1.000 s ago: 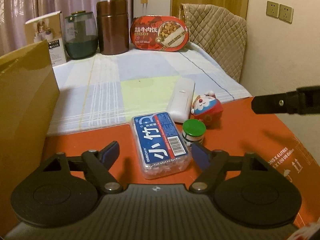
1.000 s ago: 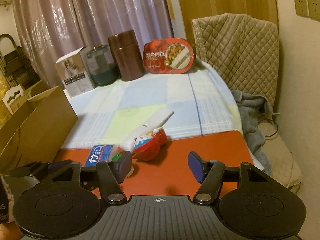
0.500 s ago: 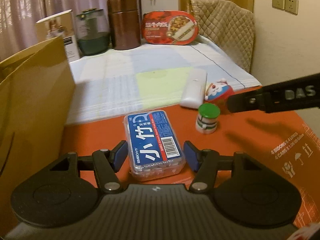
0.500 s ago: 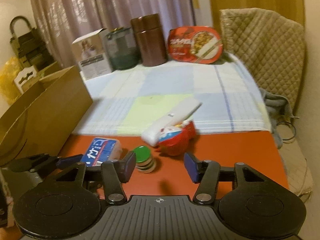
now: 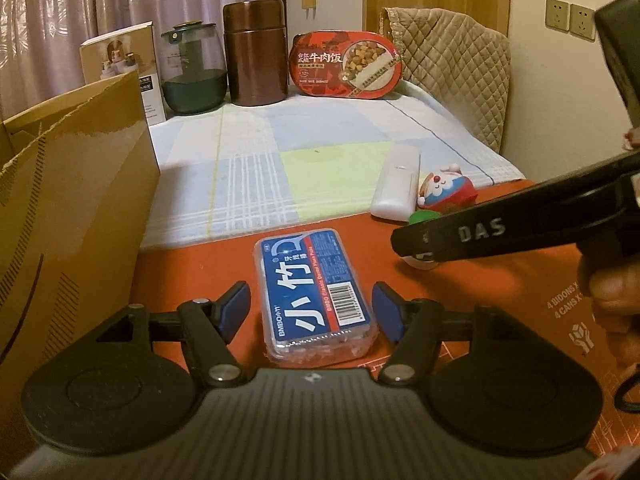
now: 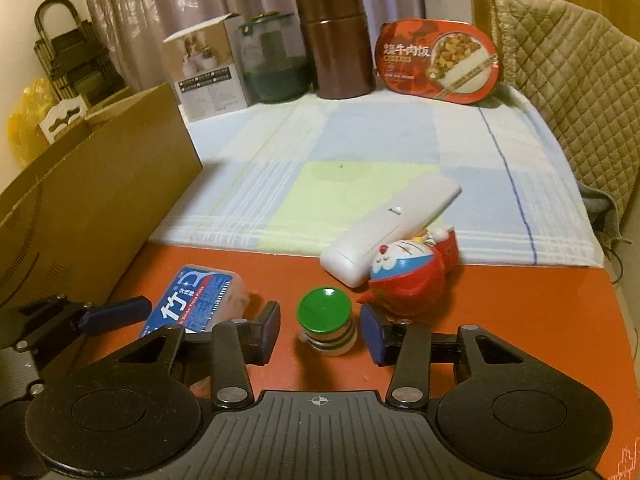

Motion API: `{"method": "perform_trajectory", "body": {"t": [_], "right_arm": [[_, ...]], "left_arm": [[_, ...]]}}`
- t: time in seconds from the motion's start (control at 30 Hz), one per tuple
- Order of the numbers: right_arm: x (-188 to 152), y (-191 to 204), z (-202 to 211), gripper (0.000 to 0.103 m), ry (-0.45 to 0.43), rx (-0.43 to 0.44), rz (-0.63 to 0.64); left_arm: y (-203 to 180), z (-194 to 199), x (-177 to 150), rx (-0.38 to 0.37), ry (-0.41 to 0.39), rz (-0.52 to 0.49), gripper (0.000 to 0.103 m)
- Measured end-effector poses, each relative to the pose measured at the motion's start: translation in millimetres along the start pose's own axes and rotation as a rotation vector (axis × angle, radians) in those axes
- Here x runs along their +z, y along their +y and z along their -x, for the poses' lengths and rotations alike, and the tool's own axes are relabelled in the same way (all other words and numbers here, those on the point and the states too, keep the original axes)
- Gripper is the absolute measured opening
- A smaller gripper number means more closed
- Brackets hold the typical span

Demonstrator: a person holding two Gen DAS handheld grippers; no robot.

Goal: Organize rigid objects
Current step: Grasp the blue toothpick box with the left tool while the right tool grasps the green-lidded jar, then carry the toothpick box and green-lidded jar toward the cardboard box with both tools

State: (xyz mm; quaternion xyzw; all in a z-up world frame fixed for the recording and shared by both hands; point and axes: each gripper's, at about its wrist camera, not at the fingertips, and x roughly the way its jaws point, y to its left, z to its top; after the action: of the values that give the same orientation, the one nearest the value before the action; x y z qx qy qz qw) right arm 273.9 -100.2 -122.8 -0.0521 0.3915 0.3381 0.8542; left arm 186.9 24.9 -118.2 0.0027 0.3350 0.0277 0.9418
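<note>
A clear floss box with a blue label (image 5: 316,292) lies on the orange board (image 5: 200,264). My left gripper (image 5: 311,310) straddles its near half; the jaws are opening and a gap shows on each side. A small green-lidded jar (image 6: 326,314) stands between the fingers of my right gripper (image 6: 322,330), whose jaws are closing without pressing on it. Just beyond it lie a red-and-blue cat toy (image 6: 408,280) and a white case (image 6: 392,228). In the left wrist view the right gripper's finger (image 5: 480,232) covers most of the jar.
A tall cardboard box (image 5: 72,200) stands along the left. At the back of the checked cloth are a white carton (image 6: 208,68), a green glass jar (image 6: 276,64), a brown canister (image 6: 340,40) and a red meal box (image 6: 440,62). A quilted chair back (image 6: 560,80) is on the right.
My right gripper came down and left, from in front of the cat toy to around the green-lidded jar, with its jaws narrowing. My left gripper's jaws narrowed about the floss box, then widened slightly.
</note>
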Motion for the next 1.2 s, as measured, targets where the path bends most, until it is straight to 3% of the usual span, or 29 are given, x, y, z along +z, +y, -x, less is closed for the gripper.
{"method": "perform_trajectory", "body": {"t": [0.1, 0.33, 0.53, 1.0, 1.2], "right_arm": [[-1, 0, -3, 0.029, 0.01, -0.011, 0.01], [2, -13, 20, 0.028, -0.004, -0.056, -0.02], [-4, -22, 36, 0.028, 0.002, -0.093, -0.065], [1, 1, 92, 0.028, -0.077, -0.111, -0.058], [1, 16, 114, 0.028, -0.094, -0.108, -0.067]], "left_arm": [[-1, -2, 0, -0.004, 0.003, -0.005, 0.063], [0, -8, 1, -0.017, 0.02, -0.001, 0.062], [1, -10, 2, -0.011, 0.043, 0.005, 0.055], [-4, 36, -6, -0.078, 0.048, -0.02, 0.053], [-1, 51, -27, -0.087, 0.08, -0.014, 0.053]]}}
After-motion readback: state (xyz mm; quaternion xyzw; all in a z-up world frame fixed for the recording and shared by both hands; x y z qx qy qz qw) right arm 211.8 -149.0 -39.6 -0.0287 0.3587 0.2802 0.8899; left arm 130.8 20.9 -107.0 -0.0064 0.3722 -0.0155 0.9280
